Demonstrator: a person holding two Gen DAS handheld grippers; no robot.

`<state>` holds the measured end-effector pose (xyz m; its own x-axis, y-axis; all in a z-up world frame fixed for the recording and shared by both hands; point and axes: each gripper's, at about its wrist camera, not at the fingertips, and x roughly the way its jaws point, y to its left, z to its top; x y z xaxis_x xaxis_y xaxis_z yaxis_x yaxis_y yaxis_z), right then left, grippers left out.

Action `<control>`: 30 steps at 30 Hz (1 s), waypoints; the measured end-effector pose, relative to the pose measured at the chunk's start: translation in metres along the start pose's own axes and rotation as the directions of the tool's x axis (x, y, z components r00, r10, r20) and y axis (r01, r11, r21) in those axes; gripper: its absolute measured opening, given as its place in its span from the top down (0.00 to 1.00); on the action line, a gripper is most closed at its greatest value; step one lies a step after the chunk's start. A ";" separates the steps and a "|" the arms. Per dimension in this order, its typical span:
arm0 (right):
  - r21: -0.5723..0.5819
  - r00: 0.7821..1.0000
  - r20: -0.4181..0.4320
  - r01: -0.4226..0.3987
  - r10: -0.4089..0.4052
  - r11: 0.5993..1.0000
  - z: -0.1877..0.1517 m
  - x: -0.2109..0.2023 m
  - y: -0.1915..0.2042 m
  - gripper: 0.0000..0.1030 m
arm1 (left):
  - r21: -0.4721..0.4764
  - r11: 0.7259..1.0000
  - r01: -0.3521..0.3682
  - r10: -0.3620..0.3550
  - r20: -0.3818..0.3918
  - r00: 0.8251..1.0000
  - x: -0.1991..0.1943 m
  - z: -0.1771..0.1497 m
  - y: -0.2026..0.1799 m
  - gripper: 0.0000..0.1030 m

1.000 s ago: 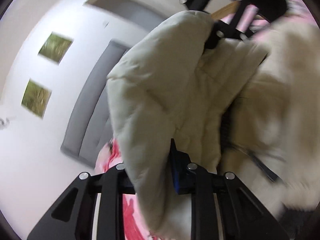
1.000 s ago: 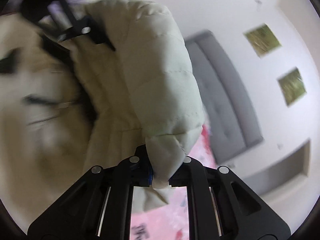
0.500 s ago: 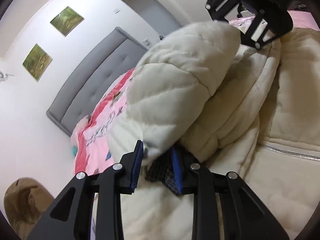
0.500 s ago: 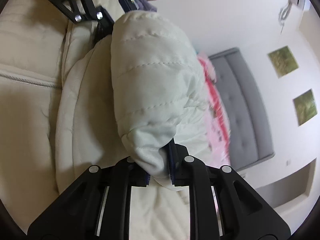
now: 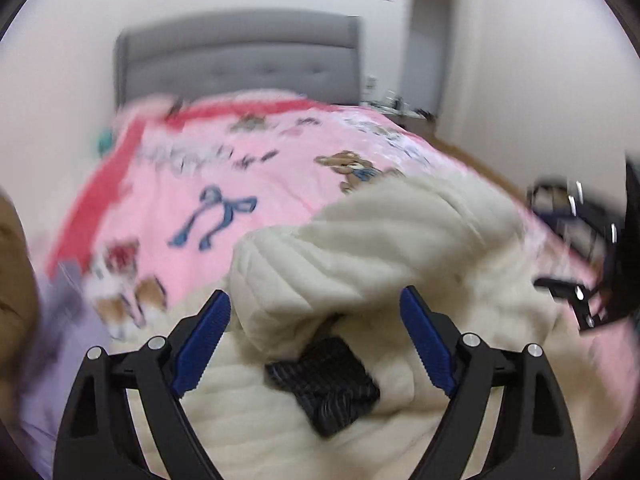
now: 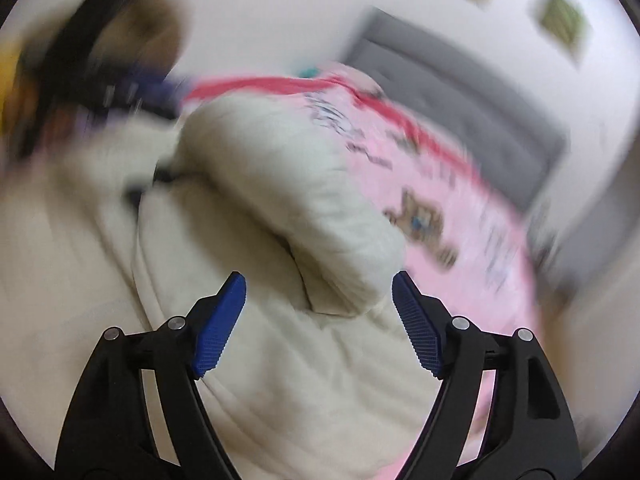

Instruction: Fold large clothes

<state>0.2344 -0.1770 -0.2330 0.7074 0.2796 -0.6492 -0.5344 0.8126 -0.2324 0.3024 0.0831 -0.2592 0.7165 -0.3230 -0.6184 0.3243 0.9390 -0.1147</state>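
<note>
No legible text, label, brand, number or sign anywhere in either view. Dark script-like marks printed on the pink bedspread (image 5: 256, 184), beside the bear figures and a blue bow, too blurred by motion to read as letters. Same marks on the bedspread in the right wrist view, equally smeared. Nothing printed on the cream padded jacket (image 5: 360, 248) or its dark knit cuff (image 5: 324, 384).
</note>
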 end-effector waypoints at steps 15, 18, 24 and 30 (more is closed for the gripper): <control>0.910 0.866 -0.008 -0.201 0.500 0.363 -0.030 0.167 -0.140 0.55 | -0.667 0.741 0.077 -0.249 -0.166 0.954 0.081 -0.016 0.050 0.43; 0.886 0.882 -0.050 -0.177 0.469 0.428 -0.022 0.168 -0.136 0.78 | -0.669 0.742 0.029 -0.213 -0.195 0.957 0.093 -0.013 0.048 0.83; 0.654 0.956 -0.046 -0.189 0.289 0.732 0.031 0.122 -0.124 0.85 | -0.380 0.921 0.085 -0.123 -0.075 0.990 0.041 -0.003 0.007 0.87; 0.567 0.955 -0.119 -0.159 0.271 0.809 -0.018 0.099 -0.072 0.85 | -0.376 0.925 0.052 -0.093 -0.093 0.991 0.020 -0.060 -0.004 0.87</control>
<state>0.3345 -0.2176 -0.2936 0.4754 0.4264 -0.7695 -0.2823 0.9024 0.3256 0.2781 0.0799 -0.3172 0.6227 -0.3970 -0.6743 0.1055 0.8965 -0.4304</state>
